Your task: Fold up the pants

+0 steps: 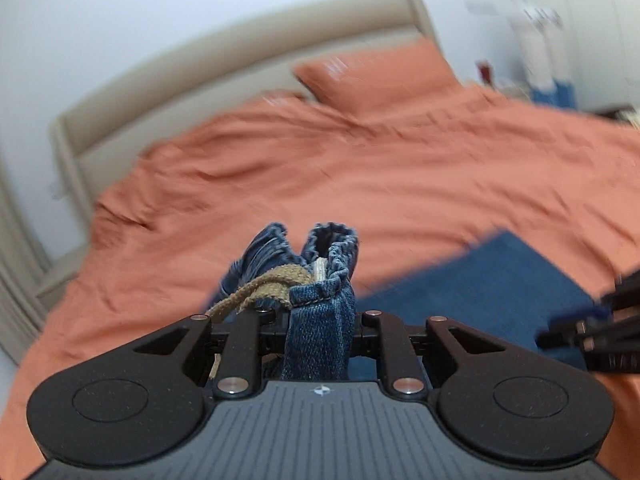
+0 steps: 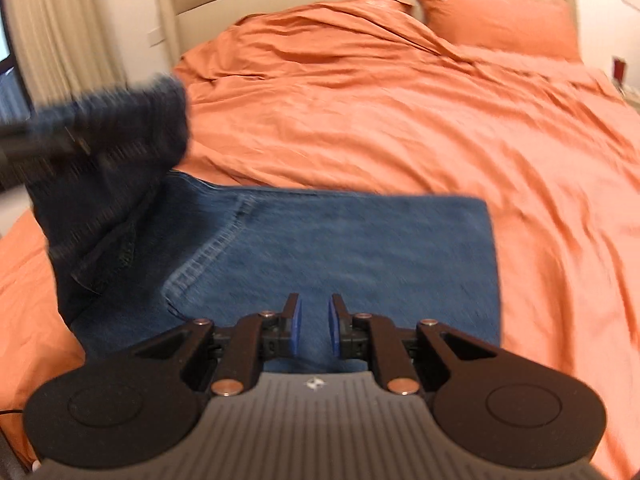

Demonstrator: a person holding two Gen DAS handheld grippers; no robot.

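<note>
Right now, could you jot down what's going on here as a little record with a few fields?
surface: bed with orange cover
garment: blue jeans, partly flat on the bed
left tool: shut on the gathered waistband, lifted off the bed
right tool: open, empty, pointing over the flat denim
pillow: orange, by the headboard
image quality: blurred

No readable text, label or number anywhere.

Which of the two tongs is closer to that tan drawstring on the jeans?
Left. The left tongs are shut on the jeans waistband, the tan drawstring draped right beside them. The right tongs hover open over the flat denim, away from it.
</note>
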